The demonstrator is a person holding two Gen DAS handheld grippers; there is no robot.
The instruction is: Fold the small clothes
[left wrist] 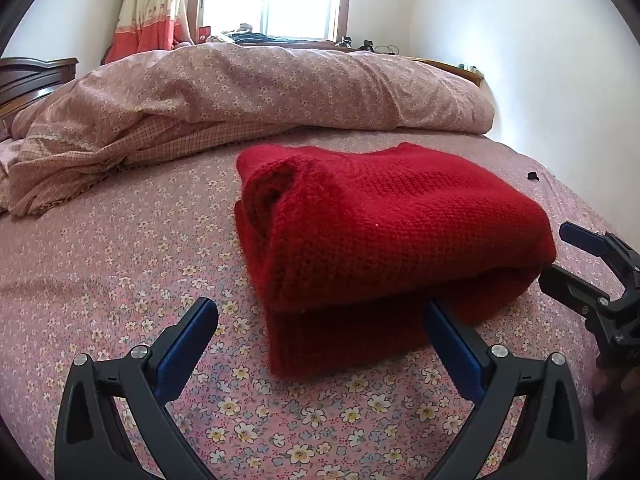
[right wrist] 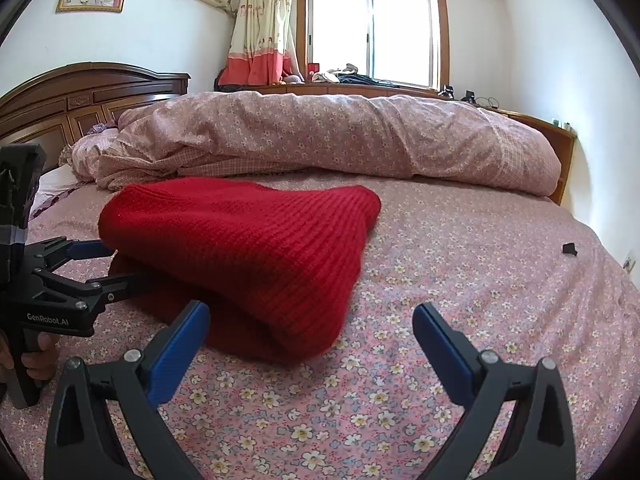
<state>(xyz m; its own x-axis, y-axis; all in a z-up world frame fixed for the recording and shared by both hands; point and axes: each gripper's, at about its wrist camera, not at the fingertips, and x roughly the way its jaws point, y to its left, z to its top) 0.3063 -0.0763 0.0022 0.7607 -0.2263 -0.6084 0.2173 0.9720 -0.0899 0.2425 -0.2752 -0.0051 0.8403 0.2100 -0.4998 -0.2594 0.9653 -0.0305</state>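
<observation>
"GenRobot.AI" is printed in white on the left gripper [right wrist: 120,266] body.

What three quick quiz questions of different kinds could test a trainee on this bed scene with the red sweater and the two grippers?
1. True or false: the red sweater lies folded on the floral bedsheet.
2. Which gripper holds cloth: A left gripper, B right gripper, C neither?
3. Fill in: behind the sweater lies a bunched pink ___.

Key: 1 true. 2 C, both stand open beside the sweater. 3 quilt.
</observation>
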